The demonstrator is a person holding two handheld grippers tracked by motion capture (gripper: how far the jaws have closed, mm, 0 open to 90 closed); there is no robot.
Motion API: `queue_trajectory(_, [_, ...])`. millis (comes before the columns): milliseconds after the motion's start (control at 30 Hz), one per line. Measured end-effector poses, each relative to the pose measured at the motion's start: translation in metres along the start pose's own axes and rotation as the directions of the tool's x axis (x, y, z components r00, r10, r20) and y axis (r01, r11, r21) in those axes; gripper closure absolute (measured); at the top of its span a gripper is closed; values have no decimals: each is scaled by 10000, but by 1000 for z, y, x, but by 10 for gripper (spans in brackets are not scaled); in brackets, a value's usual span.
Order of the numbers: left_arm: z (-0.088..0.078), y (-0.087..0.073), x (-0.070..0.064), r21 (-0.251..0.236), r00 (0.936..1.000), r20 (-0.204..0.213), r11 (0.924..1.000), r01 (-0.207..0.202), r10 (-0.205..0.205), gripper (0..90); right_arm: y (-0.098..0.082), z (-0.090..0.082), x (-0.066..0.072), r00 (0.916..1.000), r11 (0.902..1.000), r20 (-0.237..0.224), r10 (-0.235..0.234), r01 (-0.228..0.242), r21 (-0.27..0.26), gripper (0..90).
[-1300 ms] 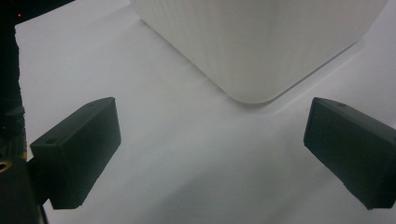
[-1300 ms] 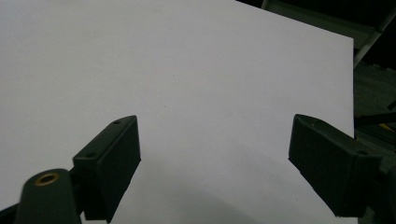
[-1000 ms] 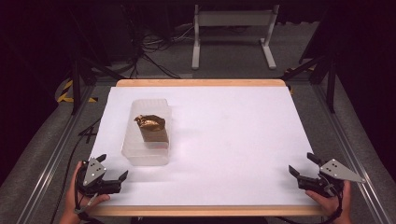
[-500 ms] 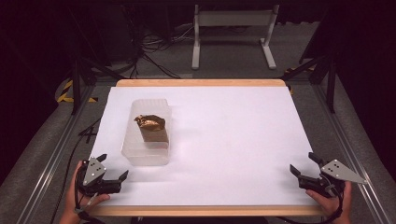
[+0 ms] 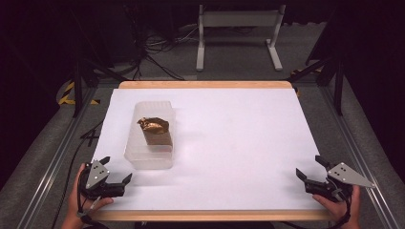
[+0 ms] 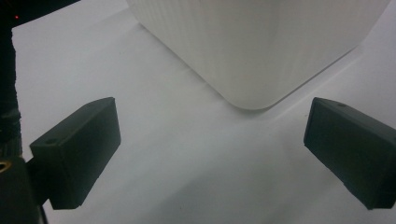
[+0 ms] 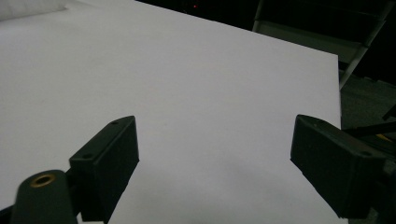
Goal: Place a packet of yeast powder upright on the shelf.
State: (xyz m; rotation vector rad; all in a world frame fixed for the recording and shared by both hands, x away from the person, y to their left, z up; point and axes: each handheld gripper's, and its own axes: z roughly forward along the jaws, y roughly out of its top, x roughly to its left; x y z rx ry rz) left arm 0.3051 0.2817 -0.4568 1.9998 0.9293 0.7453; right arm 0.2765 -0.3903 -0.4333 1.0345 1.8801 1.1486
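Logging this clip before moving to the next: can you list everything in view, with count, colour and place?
Plastic container: one, translucent white, left half of the table, lying lengthwise away from the person.
Brown packet: one, shiny golden-brown with a crumpled top, on or in the container; which cannot be told.
Table: one, white top with a wooden rim.
Metal stand: one, light grey, on the floor beyond the table.
Cables: several, dark, on the floor behind the table.
Left gripper: one, black, near left corner, jaws open, just short of the container.
Right gripper: one, black, near right corner, jaws open.
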Motion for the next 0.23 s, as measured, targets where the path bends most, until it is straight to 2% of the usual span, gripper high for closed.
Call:
queue_trajectory(133, [-1,0,1,-47,10000,26,10000,68,-68,47,2,0,2,9999,10000,121,52,-51,-67,139])
queue_trajectory(200, [0,0,2,-78,10000,29,9999,89,-89,47,3,0,5,9989,9998,424,-187,184,82,126])
queue_trajectory(233, [0,0,2,-78,10000,29,9999,89,-89,47,3,0,7,9991,9997,358,-218,216,64,126])
